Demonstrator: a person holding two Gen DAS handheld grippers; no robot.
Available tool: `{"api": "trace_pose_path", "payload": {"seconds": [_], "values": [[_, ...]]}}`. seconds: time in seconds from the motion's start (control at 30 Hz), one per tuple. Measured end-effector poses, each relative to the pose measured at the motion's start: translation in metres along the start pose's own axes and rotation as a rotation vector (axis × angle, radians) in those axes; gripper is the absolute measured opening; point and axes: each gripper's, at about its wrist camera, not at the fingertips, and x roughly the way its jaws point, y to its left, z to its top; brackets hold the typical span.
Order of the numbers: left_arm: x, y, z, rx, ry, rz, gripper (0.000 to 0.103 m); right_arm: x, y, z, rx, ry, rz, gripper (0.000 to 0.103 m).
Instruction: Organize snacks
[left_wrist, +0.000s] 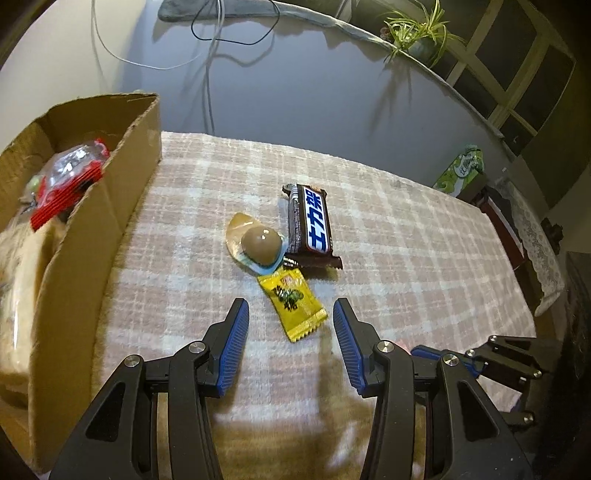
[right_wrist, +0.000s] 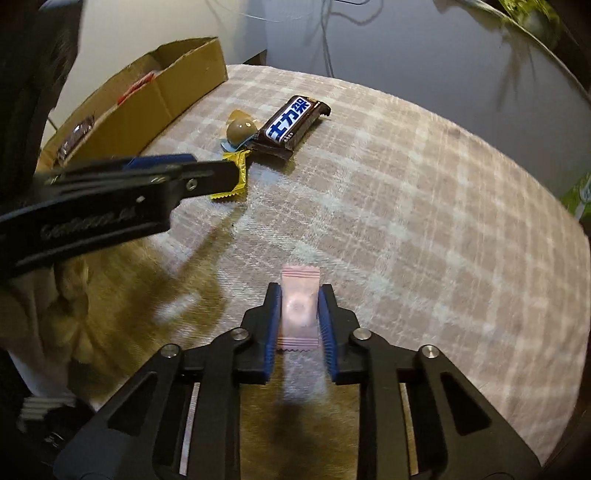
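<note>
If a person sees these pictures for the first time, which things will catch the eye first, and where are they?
The dark chocolate bar with bold blue and white lettering lies mid-cloth, touching a round brown candy and a yellow sachet before the left gripper. The right gripper clamps a pink sweet, and a cardboard box stands at left.

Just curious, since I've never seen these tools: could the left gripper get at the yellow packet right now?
Probably yes. The left gripper is open, and the yellow packet lies just ahead between its fingers, with nothing covering it.
</note>
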Motion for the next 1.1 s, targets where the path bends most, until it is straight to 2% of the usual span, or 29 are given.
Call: {"api": "trace_pose_path", "payload": {"seconds": [0.13, 0.23, 0.27, 0.3, 0.37, 0.7, 0.87, 1.1], "values": [[0.010, -0.006, 0.002, 0.031, 0.014, 0.047, 0.046, -0.001, -0.002, 0.001, -0.033, 0.002, -0.008, 0.021], [0.013, -0.012, 0.001, 0.058, 0.000, 0.088, 0.035, -0.002, -0.004, -0.001, -0.052, 0.001, -0.020, 0.021], [0.014, -0.012, 0.002, 0.062, -0.003, 0.095, 0.026, -0.003, -0.005, -0.002, -0.052, 0.001, -0.018, 0.021], [0.015, -0.012, 0.002, 0.065, -0.001, 0.098, 0.022, -0.004, -0.006, -0.002, -0.052, 0.001, -0.015, 0.021], [0.016, -0.013, 0.001, 0.080, -0.005, 0.110, 0.020, -0.005, -0.009, -0.003, -0.049, 0.008, -0.020, 0.021], [0.011, -0.021, -0.011, 0.141, -0.013, 0.136, 0.019, -0.009, -0.017, -0.009, -0.020, -0.008, 0.006, 0.020], [0.003, -0.015, -0.016, 0.121, -0.018, 0.129, 0.018, -0.015, -0.024, -0.015, 0.013, -0.022, 0.029, 0.020], [-0.022, -0.013, -0.016, 0.096, -0.064, 0.110, 0.018, -0.027, -0.032, -0.014, 0.040, -0.057, 0.051, 0.020]]}}
